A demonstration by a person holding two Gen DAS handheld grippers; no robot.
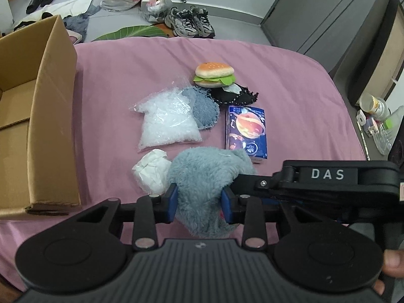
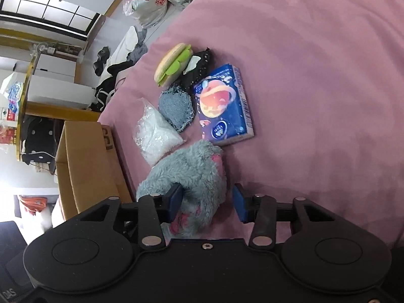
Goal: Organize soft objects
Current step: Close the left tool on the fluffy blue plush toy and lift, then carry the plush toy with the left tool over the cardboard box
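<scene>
The fluffy blue toy (image 1: 202, 176) sits on the pink bed (image 1: 277, 80); the left gripper (image 1: 199, 205) squeezes it from both sides; the right gripper (image 2: 207, 203) is spread wide, one pad against the fluff; the cardboard box (image 1: 50, 116) waits nearby.

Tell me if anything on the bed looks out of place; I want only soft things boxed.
The blue planet-print box stands out: among the plush burger, denim pad and fluffy blue toy held in the left gripper, it alone has crisp edges and flat faces. Nothing looks spilled or damaged.
</scene>
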